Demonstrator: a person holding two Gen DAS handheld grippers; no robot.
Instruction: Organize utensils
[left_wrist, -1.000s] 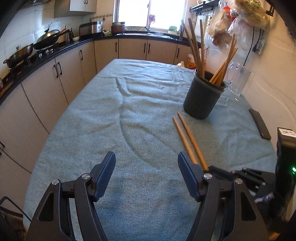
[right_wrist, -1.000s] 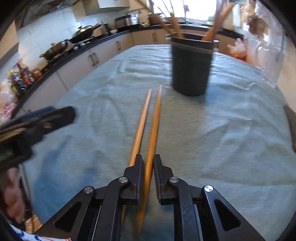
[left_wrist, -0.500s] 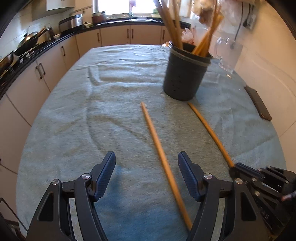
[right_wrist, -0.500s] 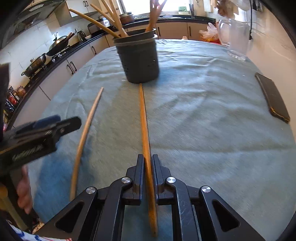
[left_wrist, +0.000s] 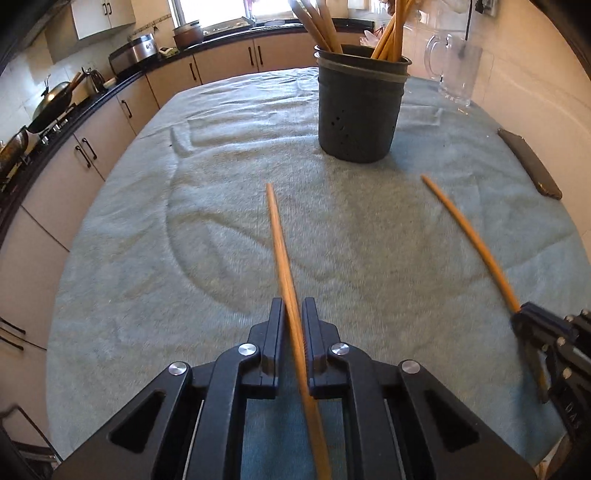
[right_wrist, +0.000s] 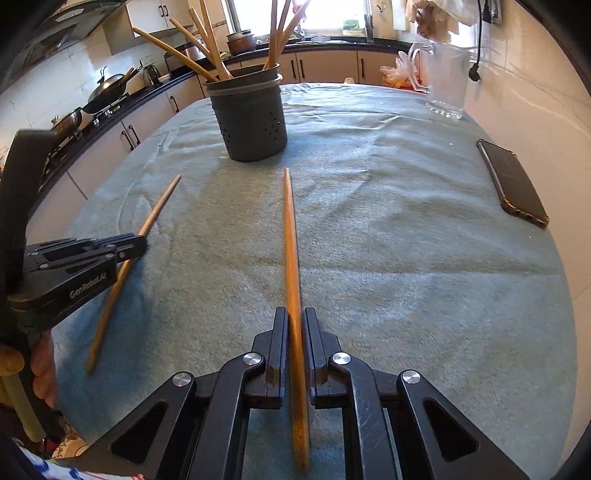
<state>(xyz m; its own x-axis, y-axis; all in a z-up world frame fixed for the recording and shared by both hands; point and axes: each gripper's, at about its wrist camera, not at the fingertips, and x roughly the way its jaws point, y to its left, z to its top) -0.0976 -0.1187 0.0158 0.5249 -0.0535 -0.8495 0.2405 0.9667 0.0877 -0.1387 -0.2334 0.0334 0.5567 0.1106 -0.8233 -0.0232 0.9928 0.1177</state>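
Observation:
Each gripper is shut on one wooden chopstick over the blue-green towel. My left gripper (left_wrist: 293, 314) grips the left chopstick (left_wrist: 280, 240), which points toward the dark utensil holder (left_wrist: 360, 110). My right gripper (right_wrist: 294, 323) grips the right chopstick (right_wrist: 291, 236), also pointing at the holder (right_wrist: 251, 118). The holder stands upright with several wooden chopsticks and utensils in it. The left gripper (right_wrist: 136, 245) with its chopstick (right_wrist: 155, 212) shows in the right wrist view; the right gripper (left_wrist: 522, 314) with its chopstick (left_wrist: 469, 236) shows in the left wrist view.
A black phone (right_wrist: 511, 181) lies near the table's right edge by the wall. A glass pitcher (right_wrist: 445, 85) stands at the back right. The towel (left_wrist: 184, 240) covers the table. Kitchen counters with a wok (left_wrist: 51, 107) run along the left.
My left gripper has shut on the loose chopstick that lay between its open fingers. The two chopsticks, side by side a second ago, are now apart, one in each gripper.

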